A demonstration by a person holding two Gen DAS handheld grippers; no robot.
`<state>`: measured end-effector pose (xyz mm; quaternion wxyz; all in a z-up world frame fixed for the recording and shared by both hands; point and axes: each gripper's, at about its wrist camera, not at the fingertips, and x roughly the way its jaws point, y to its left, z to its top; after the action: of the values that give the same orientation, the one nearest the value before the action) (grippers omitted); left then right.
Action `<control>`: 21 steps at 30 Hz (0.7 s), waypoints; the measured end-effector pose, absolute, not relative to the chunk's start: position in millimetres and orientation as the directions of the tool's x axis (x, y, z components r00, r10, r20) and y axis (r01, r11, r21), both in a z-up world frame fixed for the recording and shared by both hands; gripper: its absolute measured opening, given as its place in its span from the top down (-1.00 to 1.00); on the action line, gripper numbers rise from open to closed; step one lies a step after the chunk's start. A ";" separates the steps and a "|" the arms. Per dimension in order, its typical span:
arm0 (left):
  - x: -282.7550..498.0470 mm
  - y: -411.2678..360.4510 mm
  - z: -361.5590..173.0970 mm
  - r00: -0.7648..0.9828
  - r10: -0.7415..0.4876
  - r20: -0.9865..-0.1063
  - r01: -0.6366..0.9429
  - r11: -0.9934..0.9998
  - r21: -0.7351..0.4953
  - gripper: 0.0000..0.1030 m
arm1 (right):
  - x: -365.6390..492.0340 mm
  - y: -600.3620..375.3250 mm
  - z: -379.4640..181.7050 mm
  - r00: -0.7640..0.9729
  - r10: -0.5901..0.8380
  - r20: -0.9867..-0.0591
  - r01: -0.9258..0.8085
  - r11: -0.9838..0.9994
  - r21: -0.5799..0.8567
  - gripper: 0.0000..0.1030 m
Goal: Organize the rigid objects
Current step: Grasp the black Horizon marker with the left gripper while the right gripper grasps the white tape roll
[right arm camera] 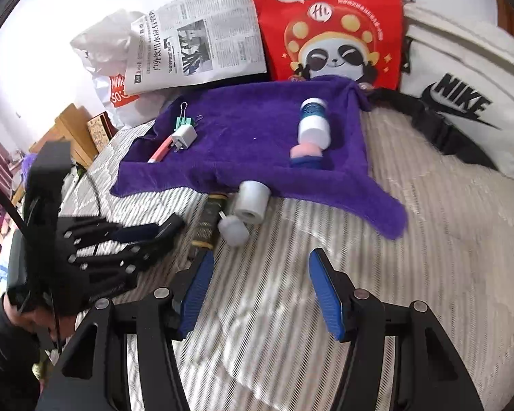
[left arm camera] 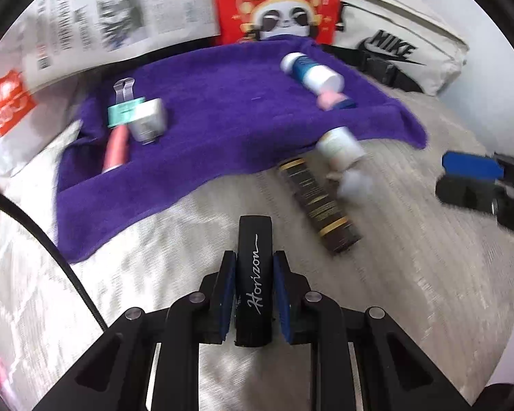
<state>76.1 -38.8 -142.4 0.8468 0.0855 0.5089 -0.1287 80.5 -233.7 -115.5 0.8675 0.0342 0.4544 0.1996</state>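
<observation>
My left gripper (left arm camera: 255, 260) is shut on a black "Horizon" case (left arm camera: 254, 274), held above the striped bedspread just short of the purple towel (left arm camera: 222, 116). On the towel lie a green binder clip (left arm camera: 123, 109), a white charger plug (left arm camera: 150, 121), a pink pen (left arm camera: 114, 149), a blue-and-white bottle (left arm camera: 311, 72) and a pink-and-blue sponge (left arm camera: 332, 101). At the towel's near edge lie a white roll (left arm camera: 341, 147), a white cap (left arm camera: 354, 183) and a dark gold-striped box (left arm camera: 317, 203). My right gripper (right arm camera: 258, 270) is open and empty, near the white roll (right arm camera: 252, 200) and cap (right arm camera: 234, 227).
A newspaper (right arm camera: 195, 41), a red panda bag (right arm camera: 329, 24) and a white Nike bag (right arm camera: 462, 102) stand behind the towel (right arm camera: 243, 144). A white plastic bag (right arm camera: 109, 58) lies at the back left. The left gripper (right arm camera: 168, 227) shows at the left of the right wrist view.
</observation>
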 end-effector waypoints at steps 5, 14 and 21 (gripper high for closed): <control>64.2 9.9 -135.7 0.492 -0.057 -0.869 0.159 0.987 0.025 0.59 | 110.4 -216.9 -120.8 0.483 0.393 -0.782 -0.305 0.913 0.271 -0.10; 65.7 66.4 -140.9 0.491 -0.081 -0.867 0.014 0.996 -0.085 0.59 | 147.6 -193.4 -130.9 0.455 0.355 -0.817 -0.284 0.927 0.245 0.23; 68.7 65.1 -146.1 0.518 -0.092 -0.850 0.021 0.995 -0.095 0.59 | 157.8 -191.9 -141.3 0.434 0.349 -0.830 -0.264 0.931 0.253 0.46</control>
<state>68.7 65.1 -146.1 0.8705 -0.0366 0.4897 -0.0325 157.8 -191.9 -141.3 0.8458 0.0428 0.5000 0.1811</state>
